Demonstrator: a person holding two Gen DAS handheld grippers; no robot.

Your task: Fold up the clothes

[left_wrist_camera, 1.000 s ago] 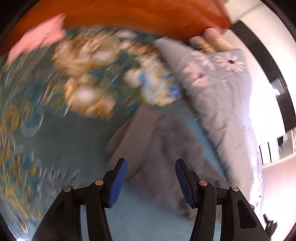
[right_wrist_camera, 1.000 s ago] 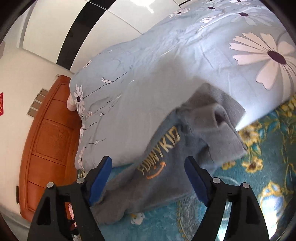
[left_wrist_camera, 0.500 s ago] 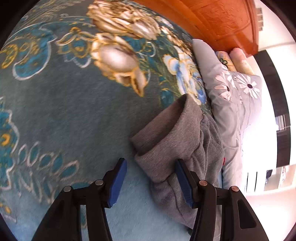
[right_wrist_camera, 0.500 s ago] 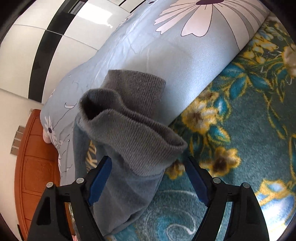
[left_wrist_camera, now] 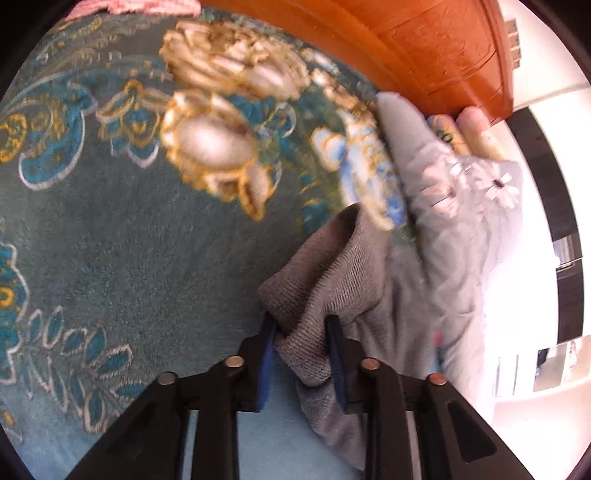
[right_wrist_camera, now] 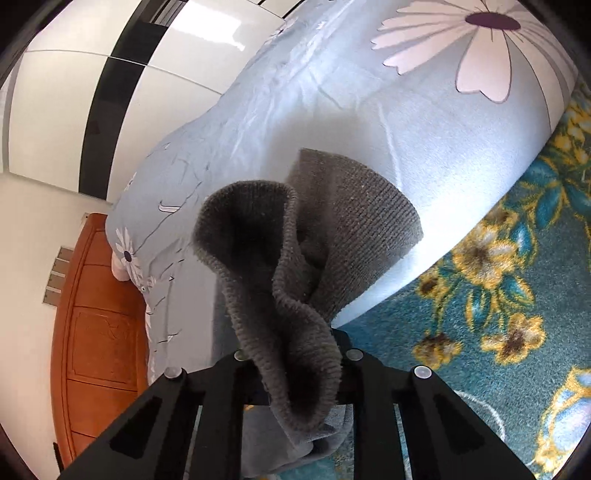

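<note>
While both my tongs are closing, each already has grey knit between its pads. My left gripper [left_wrist_camera: 301,354], low centre of the left wrist view, is pinching the ribbed hem of the grey sweatshirt [left_wrist_camera: 343,280]; blue pads [left_wrist_camera: 266,363] press it from both sides. Sweatshirt lies on the teal floral blanket [left_wrist_camera: 110,240], lower right of centre, against the light blue daisy quilt [left_wrist_camera: 458,229]. Orange wooden headboard [left_wrist_camera: 436,48] upper right, something pink [left_wrist_camera: 136,5] at the top edge. In the right wrist view my right gripper [right_wrist_camera: 295,373], low centre, is clamped on the sweatshirt's ribbed band [right_wrist_camera: 280,295], which bunches up and hides the pads. Quilt [right_wrist_camera: 332,92] fills the top, blanket [right_wrist_camera: 517,332] right, headboard [right_wrist_camera: 99,332] lower left.
</note>
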